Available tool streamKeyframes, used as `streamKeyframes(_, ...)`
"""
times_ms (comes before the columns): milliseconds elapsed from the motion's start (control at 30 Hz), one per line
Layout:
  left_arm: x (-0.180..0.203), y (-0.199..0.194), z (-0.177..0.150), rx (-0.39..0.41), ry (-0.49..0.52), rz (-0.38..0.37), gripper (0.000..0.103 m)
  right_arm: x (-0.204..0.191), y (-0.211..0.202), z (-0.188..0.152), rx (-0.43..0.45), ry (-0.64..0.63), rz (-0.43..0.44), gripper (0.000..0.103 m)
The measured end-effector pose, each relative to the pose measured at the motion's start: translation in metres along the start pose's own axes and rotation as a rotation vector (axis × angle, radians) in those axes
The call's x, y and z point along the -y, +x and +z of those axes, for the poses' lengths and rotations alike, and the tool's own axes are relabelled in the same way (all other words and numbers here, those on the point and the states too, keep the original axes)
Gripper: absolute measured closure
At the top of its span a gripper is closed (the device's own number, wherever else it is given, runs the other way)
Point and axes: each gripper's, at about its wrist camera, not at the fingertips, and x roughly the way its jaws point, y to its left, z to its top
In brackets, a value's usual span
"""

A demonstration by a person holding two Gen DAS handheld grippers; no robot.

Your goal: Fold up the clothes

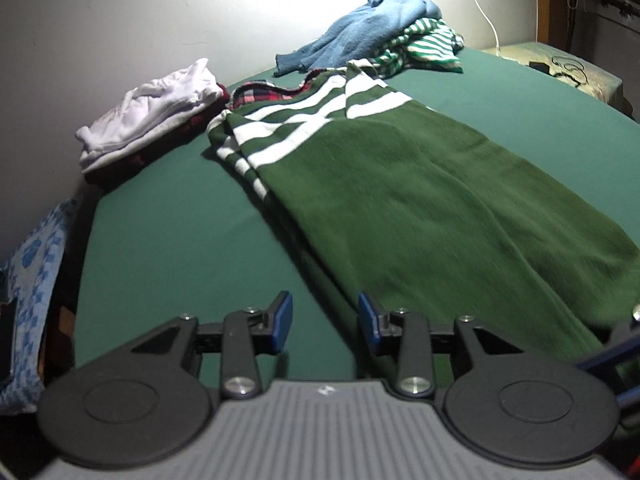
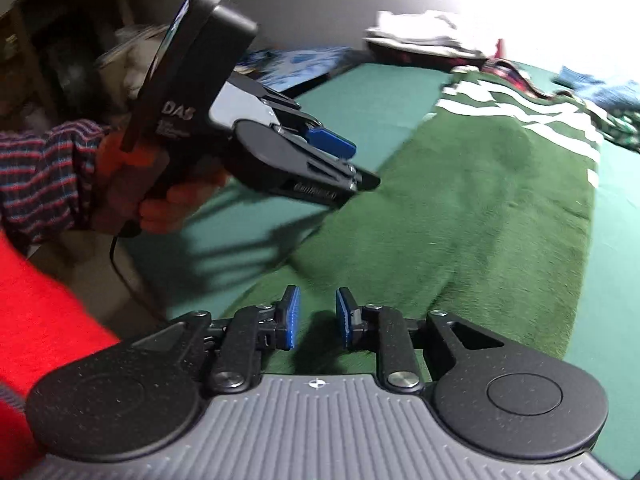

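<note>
Your left gripper's fingers [image 1: 280, 320] stand apart with nothing between them, only bare green sheet showing through the gap; they hover just off the left-hand side of the green garment [image 1: 420, 208]. Your right gripper [image 2: 317, 317] has its blue pads closer together but still parted, and they sit over the garment's near end without pinching any cloth that I can see. From that view your left gripper [image 2: 352, 168] hangs above the same near end, so both tools look poised at the bottom hem, likely so you can take it at two points and carry it over toward the striped end.

That garment already lies as a long narrow strip running from the near edge of the bed [image 1: 180, 232] toward the far edge, its white-striped shoulders farthest away, which suggests the lengthwise fold is done.

By the far left corner a folded stack [image 1: 152, 116], white on top of something dark red, sits clear of the work. At the far edge an unfolded heap [image 1: 384, 28] of blue and green-striped cloth waits.

Motion blur smears the right view. A plaid piece [image 1: 264, 94] peeks from under the collar, mostly hidden. The right side of the hem is cut off in the left view.
</note>
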Motion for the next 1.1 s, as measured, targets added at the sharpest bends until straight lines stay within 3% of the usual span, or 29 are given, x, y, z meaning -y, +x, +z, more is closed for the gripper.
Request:
streamKeyframes(133, 0.021, -0.015, -0.017, -0.038, 0.018, 0.046, 0.063, 0.009, 0.004, 0.000, -0.094, -0.024, 0.123, 0.080)
streamKeyframes(267, 0.033, -0.027, -0.026, -0.076, -0.002, 0.094, 0.063, 0.010, 0.002, -0.001, -0.128, -0.076, 0.176, 0.079)
streamKeyframes(333, 0.035, -0.037, -0.030, -0.095, -0.026, 0.100, 0.060, 0.013, -0.007, -0.001, -0.090, -0.101, 0.159, 0.082)
streamKeyframes(467, 0.036, -0.062, -0.036, -0.112, -0.104, 0.094, 0.044, 0.050, -0.045, -0.004, 0.022, 0.086, 0.064, 0.073)
streamKeyframes(533, 0.034, -0.076, -0.037, -0.115, -0.178, 0.059, 0.040, 0.070, -0.065, -0.014, 0.021, 0.182, 0.030, 0.073)
streamKeyframes(667, 0.036, -0.085, -0.043, -0.142, -0.301, -0.007, 0.042, 0.102, -0.093, -0.033, -0.022, 0.352, 0.011, 0.072)
streamKeyframes(767, 0.037, -0.078, -0.048, -0.178, -0.401, -0.061, 0.052, 0.112, -0.090, -0.046, -0.058, 0.410, 0.004, 0.072)
streamKeyframes(833, 0.037, -0.074, -0.051, -0.193, -0.457, -0.103, 0.052, 0.114, -0.089, -0.054, -0.070, 0.472, 0.022, 0.072)
streamKeyframes(1100, 0.040, -0.062, -0.056, -0.239, -0.525, -0.140, 0.050, 0.120, -0.085, -0.065, -0.112, 0.583, 0.073, 0.070)
